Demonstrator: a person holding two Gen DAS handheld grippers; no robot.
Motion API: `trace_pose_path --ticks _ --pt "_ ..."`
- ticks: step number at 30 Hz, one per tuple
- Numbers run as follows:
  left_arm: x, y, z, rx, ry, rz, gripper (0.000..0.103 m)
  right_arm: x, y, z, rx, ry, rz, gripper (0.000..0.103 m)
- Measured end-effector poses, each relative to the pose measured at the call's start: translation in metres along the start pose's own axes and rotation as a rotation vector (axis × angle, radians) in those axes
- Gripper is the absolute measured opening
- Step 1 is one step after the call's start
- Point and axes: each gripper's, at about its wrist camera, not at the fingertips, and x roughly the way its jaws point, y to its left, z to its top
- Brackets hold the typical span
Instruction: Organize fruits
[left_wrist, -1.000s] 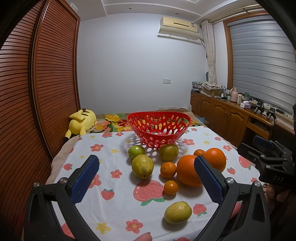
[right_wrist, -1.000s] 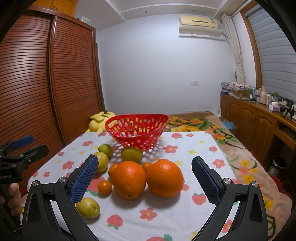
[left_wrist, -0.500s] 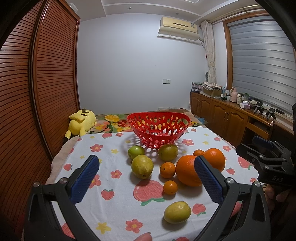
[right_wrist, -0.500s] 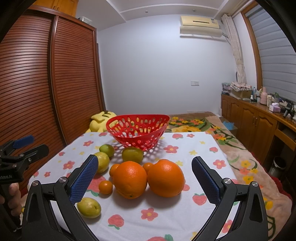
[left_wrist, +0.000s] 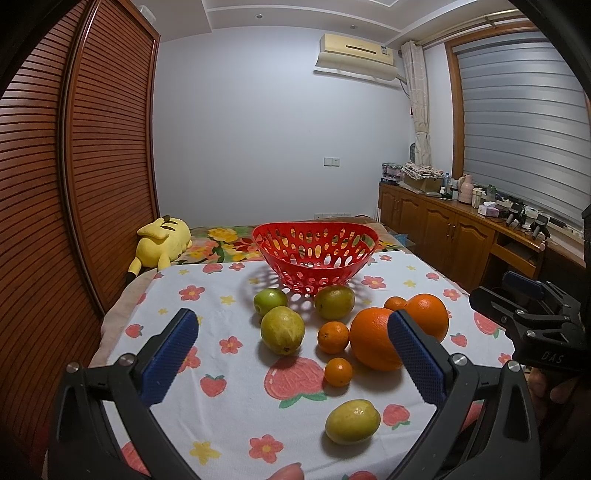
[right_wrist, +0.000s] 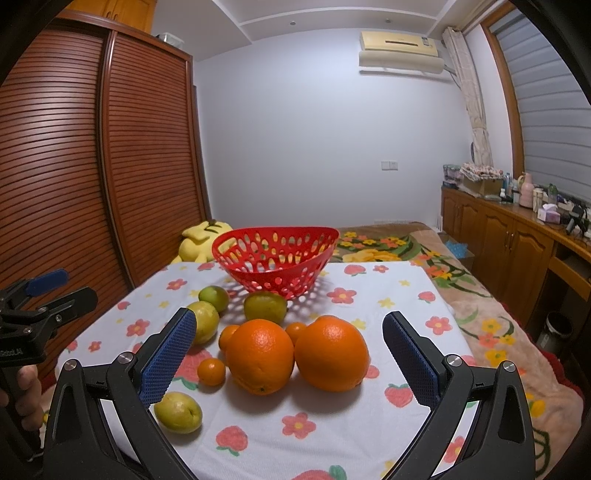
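Nothing has shifted: left gripper and right gripper fingers spread wide, empty.

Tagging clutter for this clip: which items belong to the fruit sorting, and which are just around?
Job: red basket, two large oranges, three small oranges, four green-yellow fruits, both open grippers.
Around: yellow plush toy, counter clutter.

You get even, slightly dim indoor light from overhead, soft shadows under the oranges and red basket, sharp focus, heavy fisheye bending and black vignette at corners.
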Motion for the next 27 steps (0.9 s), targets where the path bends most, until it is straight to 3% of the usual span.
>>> trace_pose_path --ticks 14,27 --pt "0.004 -0.001 -0.009 -0.002 0.034 -0.023 0.103 0.001 0.002 -0.006 0.001 0.029 0.005 0.103" --pt "0.042 -0.002 -0.037 0.0 0.2 -0.093 0.103 0.011 -0.003 -0.017 -0.001 0.078 -0.004 0.103"
